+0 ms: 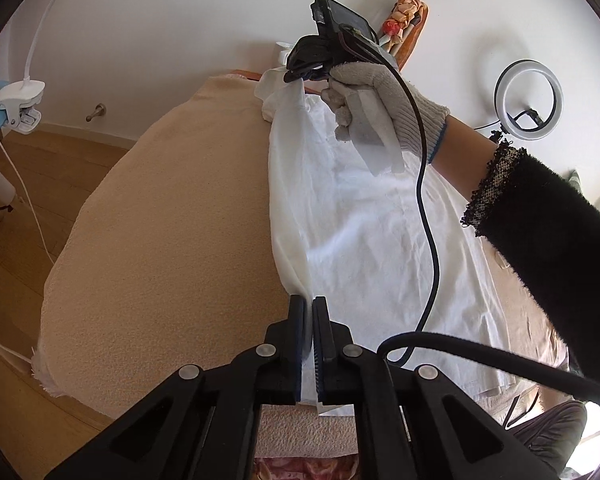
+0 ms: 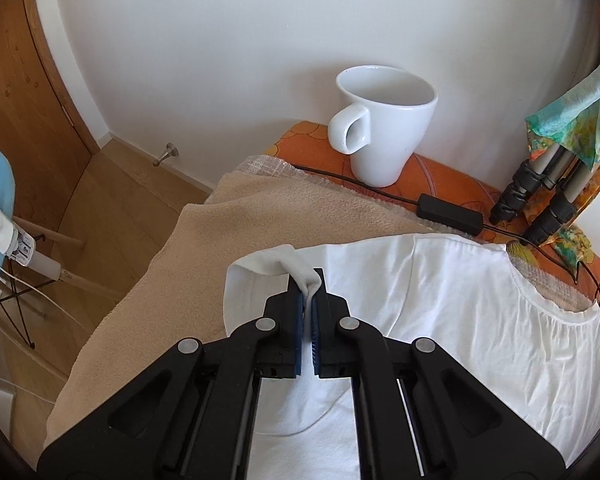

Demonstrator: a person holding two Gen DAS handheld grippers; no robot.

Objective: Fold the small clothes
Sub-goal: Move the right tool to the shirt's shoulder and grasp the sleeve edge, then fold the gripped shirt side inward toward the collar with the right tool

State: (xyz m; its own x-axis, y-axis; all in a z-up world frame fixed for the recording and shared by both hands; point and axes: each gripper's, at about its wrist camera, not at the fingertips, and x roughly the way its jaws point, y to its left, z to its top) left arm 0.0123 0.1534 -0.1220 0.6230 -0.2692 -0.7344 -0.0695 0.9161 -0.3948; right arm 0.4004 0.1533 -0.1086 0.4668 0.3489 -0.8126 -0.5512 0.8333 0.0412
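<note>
A small white garment (image 1: pixel 372 232) lies on a beige blanket (image 1: pixel 172 240) that covers the table. My left gripper (image 1: pixel 309 304) is shut on the garment's near edge, with white cloth pinched between the pads. My right gripper (image 1: pixel 300 74), held by a gloved hand, is shut on the garment's far left edge and lifts it. In the right wrist view the right gripper (image 2: pixel 309 284) pinches a folded white edge of the garment (image 2: pixel 440 300), and the neckline shows to the right.
A white mug (image 2: pixel 384 128) stands on the orange cloth (image 2: pixel 452 176) at the table's far end, beside a black cable box (image 2: pixel 450 208) and tripod legs (image 2: pixel 540 196). A ring light (image 1: pixel 528 100) stands at the right. A clamp (image 1: pixel 18 104) and wooden floor are at the left.
</note>
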